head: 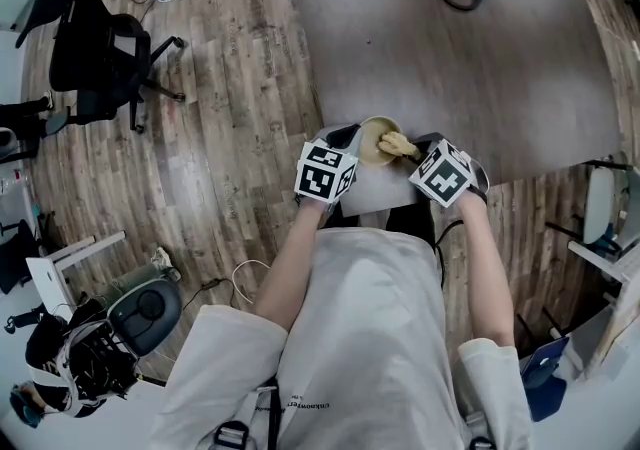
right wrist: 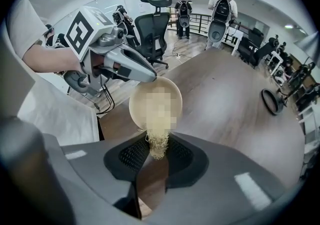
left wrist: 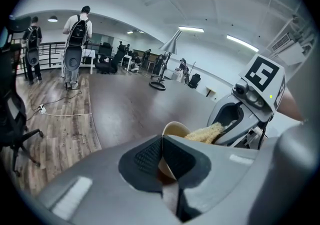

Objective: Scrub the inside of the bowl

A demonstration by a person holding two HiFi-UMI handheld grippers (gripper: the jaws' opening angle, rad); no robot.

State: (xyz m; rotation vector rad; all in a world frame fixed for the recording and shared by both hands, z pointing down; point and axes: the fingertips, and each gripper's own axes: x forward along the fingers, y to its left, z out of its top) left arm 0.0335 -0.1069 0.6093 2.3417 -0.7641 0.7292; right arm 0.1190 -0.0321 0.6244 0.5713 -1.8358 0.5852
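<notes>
Clamping bowl (head: 370,142) rim, left claw (left wrist: 162,151); right claw (right wrist: 159,150) presses scrubber (head: 398,145) inside.

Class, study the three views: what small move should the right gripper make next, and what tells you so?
Probably sweep the right gripper in a small circle, rubbing the fibrous scrubber round the inside of the bowl. Its jaws are clamped on the scrubber, whose end is inside the bowl, and the left gripper pinches the rim.

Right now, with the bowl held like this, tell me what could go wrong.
1. The left gripper pinches the bowl only at its rim; scrubbing pressure may twist it loose.
2. The right gripper holds the scrubber by its frayed end; it may pull out.
</notes>
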